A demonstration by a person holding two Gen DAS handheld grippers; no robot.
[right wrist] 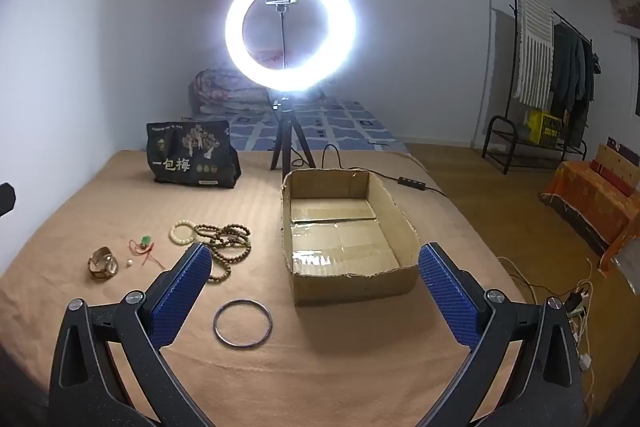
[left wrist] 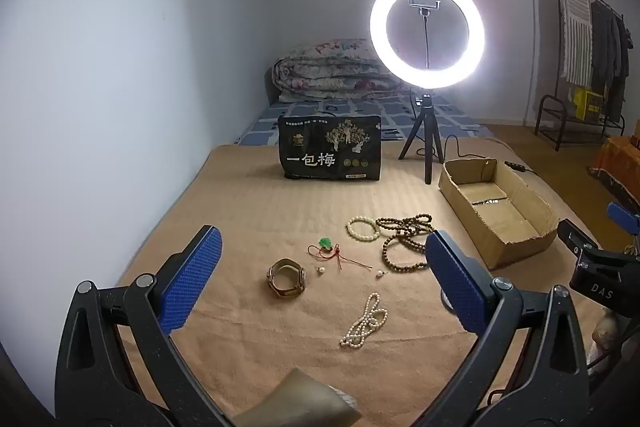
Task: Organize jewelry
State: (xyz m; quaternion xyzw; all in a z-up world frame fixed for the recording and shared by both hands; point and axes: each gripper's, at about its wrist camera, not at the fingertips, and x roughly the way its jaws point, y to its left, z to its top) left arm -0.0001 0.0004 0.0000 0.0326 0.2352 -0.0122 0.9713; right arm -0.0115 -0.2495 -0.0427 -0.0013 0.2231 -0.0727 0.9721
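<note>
On the tan blanket-covered bed, jewelry is lying scattered: a gold-toned wristwatch with a brown strap is sitting toward the left, a green pendant on a red knotted cord is lying just beyond it, and two loose pearl earrings are resting near the cord's tail. Farther back, a cream beaded bracelet is touching a long string of dark brown wooden beads, while a white pearl necklace is lying doubled up nearest the camera. Over these pieces the left gripper is hovering with its blue-padded fingers spread wide, holding nothing. To the right, the right gripper is likewise standing wide apart and carrying nothing, facing an open brown cardboard box; a thin dark metal bangle is lying flat between its fingers, just beside the box's near wall. Behind the jewelry, a black snack bag with white Chinese lettering is standing upright, and a lit ring light on a small black tripod is glowing beside it
</note>
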